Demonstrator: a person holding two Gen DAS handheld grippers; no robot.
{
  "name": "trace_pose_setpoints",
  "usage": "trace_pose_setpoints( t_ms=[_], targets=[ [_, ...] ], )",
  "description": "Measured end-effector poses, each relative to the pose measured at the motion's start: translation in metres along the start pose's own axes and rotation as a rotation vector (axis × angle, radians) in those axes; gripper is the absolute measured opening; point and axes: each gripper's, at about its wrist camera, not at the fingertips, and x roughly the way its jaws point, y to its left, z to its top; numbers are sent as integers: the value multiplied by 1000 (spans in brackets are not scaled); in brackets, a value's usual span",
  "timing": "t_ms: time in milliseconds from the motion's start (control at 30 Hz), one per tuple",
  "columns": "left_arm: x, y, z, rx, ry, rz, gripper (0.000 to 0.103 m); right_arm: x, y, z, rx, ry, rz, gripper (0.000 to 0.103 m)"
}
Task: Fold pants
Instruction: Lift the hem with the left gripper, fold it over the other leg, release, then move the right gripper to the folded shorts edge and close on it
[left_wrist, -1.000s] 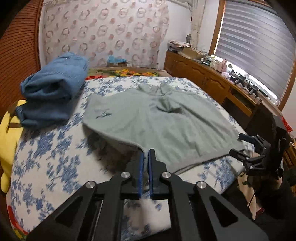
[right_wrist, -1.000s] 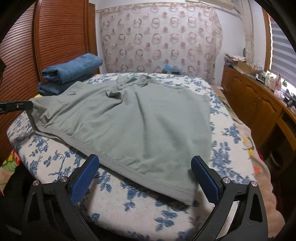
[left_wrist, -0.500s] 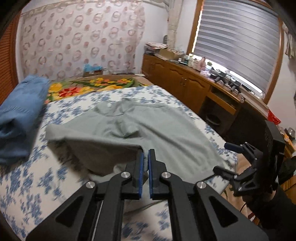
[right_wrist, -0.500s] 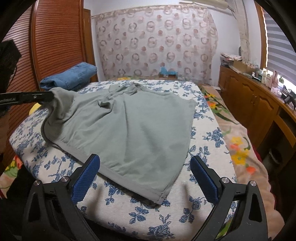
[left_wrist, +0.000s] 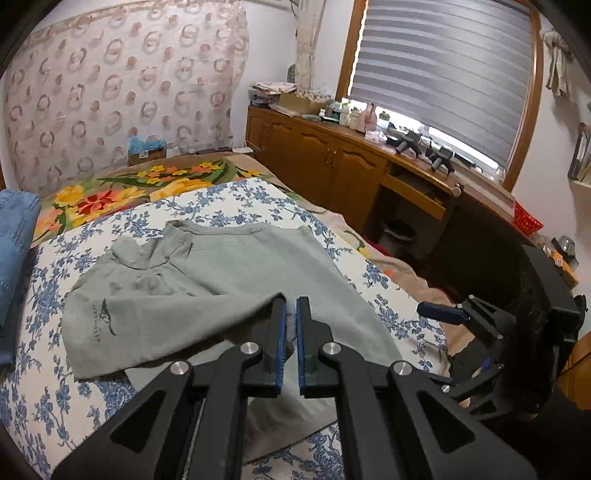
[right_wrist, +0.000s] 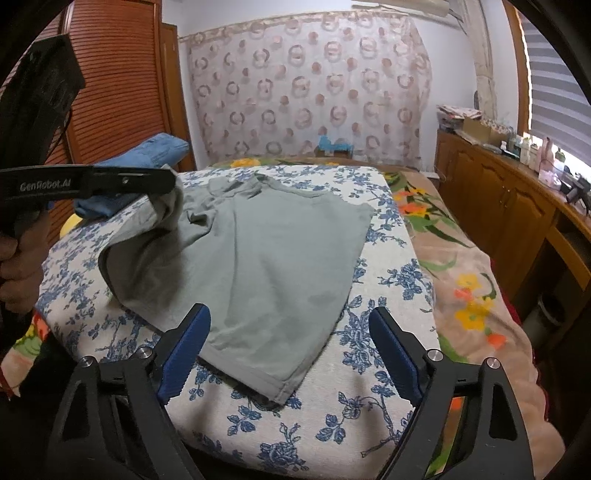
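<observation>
Left wrist view puts the left gripper (left_wrist: 290, 312) right in front, its blue pads pinched tight on a corner of the grey pants (left_wrist: 207, 280), and that corner is lifted and folded over onto the rest of the garment just ahead of the fingertips. Off to that tool's right, the right gripper (left_wrist: 443, 314) hangs beyond the edge of the bed (left_wrist: 48, 402). Switch to the right wrist view and its jaws stand wide, having just been closing a little, with nothing clamped: one blue pad sits over the near hem of the pants (right_wrist: 266, 258), the other over bare floral sheet (right_wrist: 373, 410), and the garment's near corner lies between them. Up and to the left of that tool, the left gripper (right_wrist: 171, 182) holds its bunch of grey cloth raised off the bed, a hand (right_wrist: 16, 266) on its handle. Behind it, folded blue jeans (right_wrist: 155, 153) rest on the far left of the bed.
</observation>
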Motion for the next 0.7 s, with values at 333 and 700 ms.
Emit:
trace_pose_setpoints(
  t_ms=[333,700],
  targets=[
    [-16,39,-25,-25,2,109,39,12,7,10,34,-10,17,87],
    [-32,91,-70,-90,55,157,61,34,43,33,-19,-13,45,63]
  ],
)
